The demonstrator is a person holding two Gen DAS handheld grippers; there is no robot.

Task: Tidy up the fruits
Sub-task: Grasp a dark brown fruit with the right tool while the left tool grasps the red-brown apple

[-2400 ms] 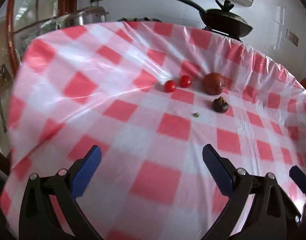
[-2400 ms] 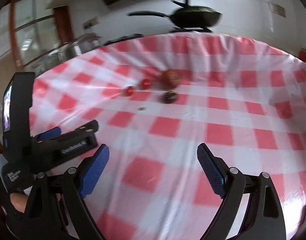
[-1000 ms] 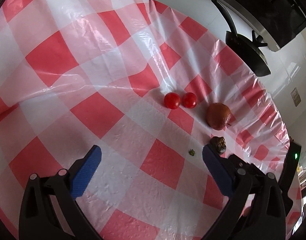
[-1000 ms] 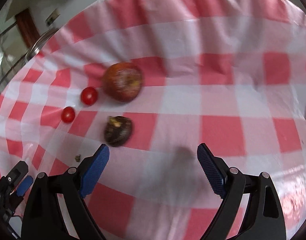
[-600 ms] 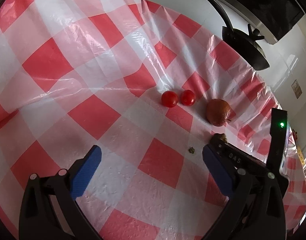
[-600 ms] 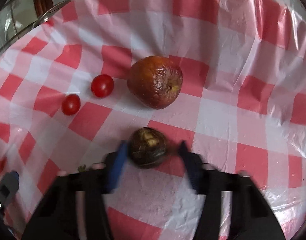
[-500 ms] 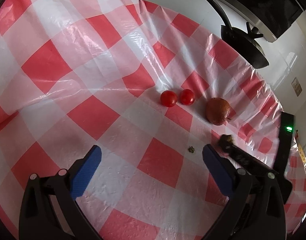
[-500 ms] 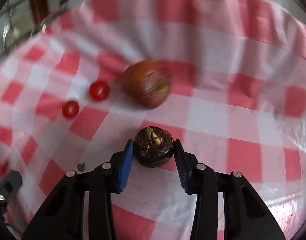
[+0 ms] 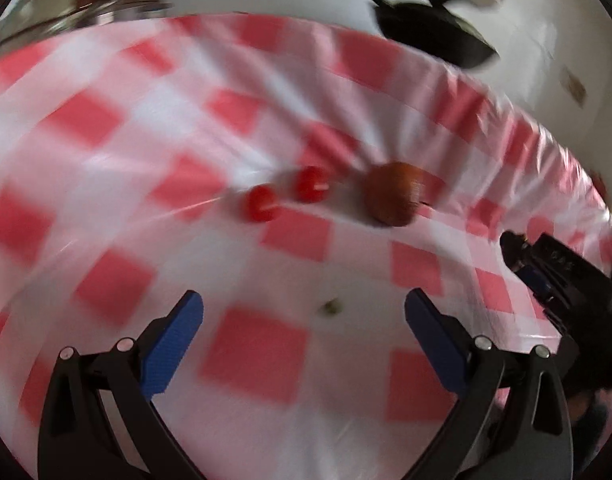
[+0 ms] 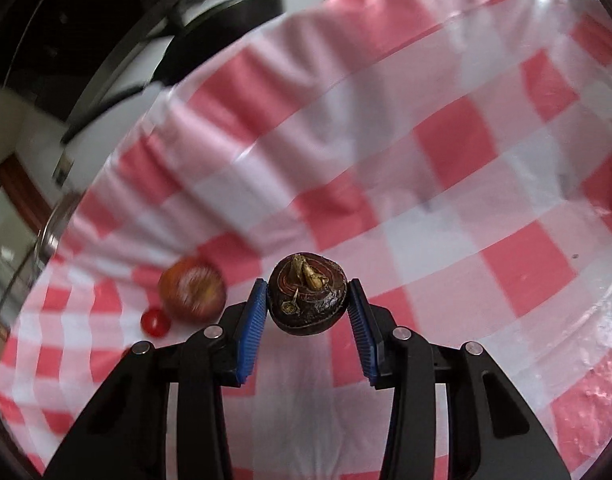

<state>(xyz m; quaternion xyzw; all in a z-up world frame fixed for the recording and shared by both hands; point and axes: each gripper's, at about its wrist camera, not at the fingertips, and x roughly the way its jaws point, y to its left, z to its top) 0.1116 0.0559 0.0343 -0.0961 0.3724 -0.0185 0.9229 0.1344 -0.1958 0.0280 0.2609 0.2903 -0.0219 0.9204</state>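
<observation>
My right gripper (image 10: 306, 312) is shut on a dark brown mangosteen (image 10: 307, 298) and holds it above the red-checked tablecloth (image 10: 445, 216). In the left wrist view that gripper (image 9: 545, 268) shows at the far right with the dark fruit (image 9: 513, 242) at its tip. A brown apple (image 9: 391, 199) and two cherry tomatoes (image 9: 260, 208) (image 9: 309, 184) lie in a row on the cloth. The apple (image 10: 192, 290) and one tomato (image 10: 156, 322) also show to the left in the right wrist view. My left gripper (image 9: 304, 340) is open and empty, above the cloth in front of the fruits.
A small green scrap (image 9: 330, 307) lies on the cloth between my left fingers. A black pan (image 9: 429, 26) stands on the counter behind the table. The table's far edge (image 9: 505, 96) drops off toward the white wall.
My right gripper has closed on the mangosteen and lifted it off the cloth, away to the right of the apple. My left gripper has tilted up, its view now blurred.
</observation>
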